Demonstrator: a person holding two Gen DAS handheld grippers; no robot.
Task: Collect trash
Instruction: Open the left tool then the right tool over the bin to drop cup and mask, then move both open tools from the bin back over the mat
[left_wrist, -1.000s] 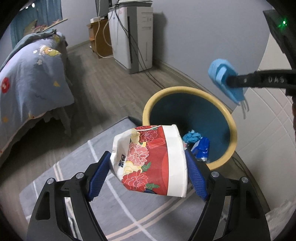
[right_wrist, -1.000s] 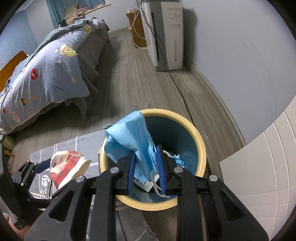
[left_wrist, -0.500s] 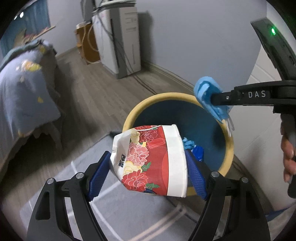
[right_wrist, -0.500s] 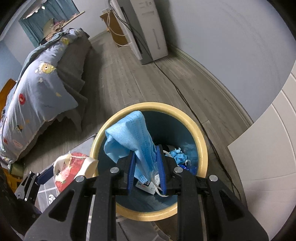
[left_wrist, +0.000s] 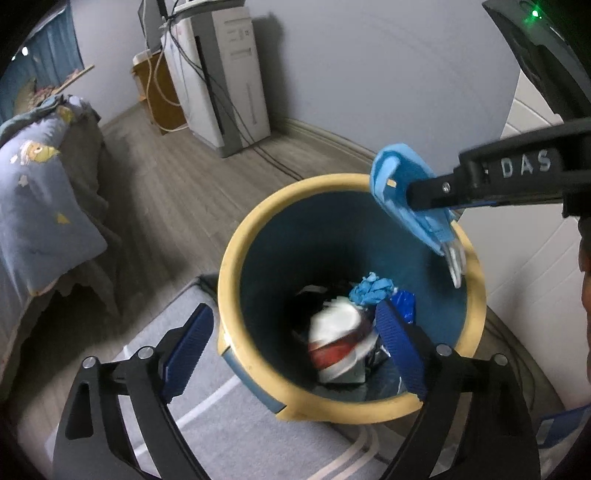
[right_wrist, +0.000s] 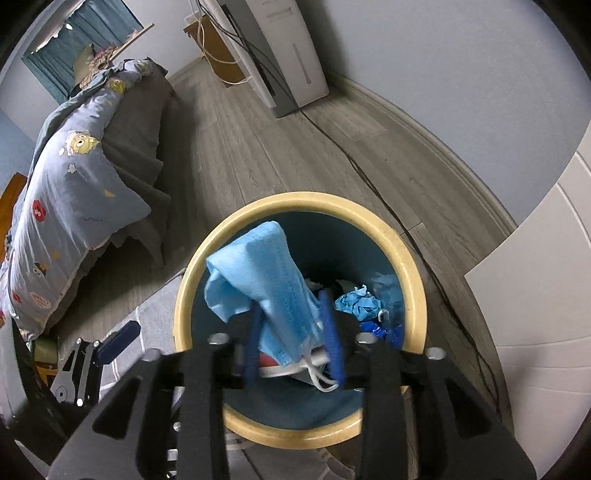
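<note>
Blue bin (left_wrist: 469, 332) interior dim — red-white cup (left_wrist: 338, 345) blurred (contents unclear).

Pretty ordinary bedroom: grey wood-plank floor (right_wrist: 258, 147), plain pale grey-blue walls (left_wrist: 369, 74). Bed at 9 o'clock with a blue cartoon-print duvet (right_wrist: 74, 177). White tower appliance (left_wrist: 225, 85) at 12 o'clock against the wall, cables trailing, a small wooden cabinet (left_wrist: 162, 99) beside it. Teal curtains (right_wrist: 85, 40) at 11, grey rug (left_wrist: 221, 417) at 6.
</note>
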